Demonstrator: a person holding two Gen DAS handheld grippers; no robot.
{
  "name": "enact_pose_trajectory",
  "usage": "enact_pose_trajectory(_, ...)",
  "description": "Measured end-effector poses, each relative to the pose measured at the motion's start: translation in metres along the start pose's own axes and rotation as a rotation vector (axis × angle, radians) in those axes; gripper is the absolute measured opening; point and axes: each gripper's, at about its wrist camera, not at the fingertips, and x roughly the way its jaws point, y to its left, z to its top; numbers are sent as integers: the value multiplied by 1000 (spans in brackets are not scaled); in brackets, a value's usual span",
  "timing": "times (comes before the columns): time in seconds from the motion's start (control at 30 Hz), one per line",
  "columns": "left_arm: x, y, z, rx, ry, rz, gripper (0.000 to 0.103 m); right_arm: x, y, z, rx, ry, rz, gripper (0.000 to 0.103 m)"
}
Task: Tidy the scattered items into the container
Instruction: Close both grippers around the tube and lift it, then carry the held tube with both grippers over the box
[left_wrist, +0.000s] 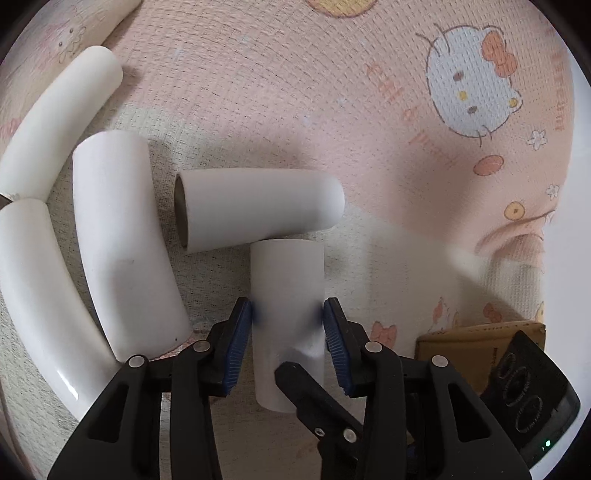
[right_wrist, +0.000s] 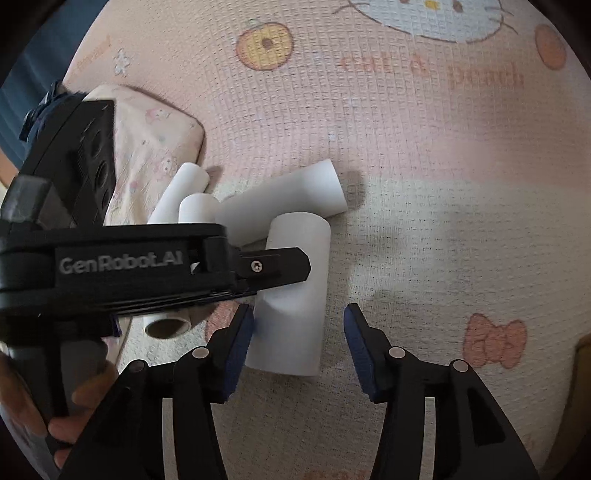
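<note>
Left tongs (left_wrist: 287, 317) clamping a white tube (left_wrist: 287, 295), lying on the printed mat (left_wrist: 369, 110) beside other tubes (left_wrist: 122, 240). Right tongs (right_wrist: 298, 325) gaping wide, holding nothing, left pad touching the same tube.

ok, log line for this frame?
left gripper: shut on white tube | right gripper: open, beside it | container: not identifiable

Both wrist views close above the mat (left_wrist: 369, 110), sharing one white tube (left_wrist: 288, 295)
</note>
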Motion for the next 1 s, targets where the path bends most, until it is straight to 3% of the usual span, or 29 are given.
enact_pose_trajectory(0.17, 7, -2, -8, -16, 39, -59, 44, 11, -7, 0, 53, 79, 29, 48)
enact_pose_trajectory(0.23, 7, -4, -14, -14, 31, -68, 44, 14, -11, -3, 77, 102, 27, 41)
enact_pose_trajectory(0.63, -15, -35, -39, 72, -20, -117, 43, -24, -15, -8, 86, 54, 1, 41)
enact_pose_trajectory(1.0, -51, -93, -75, 196, -59, -177, 43, -103, -23, -16, 114, -34, -53, 41)
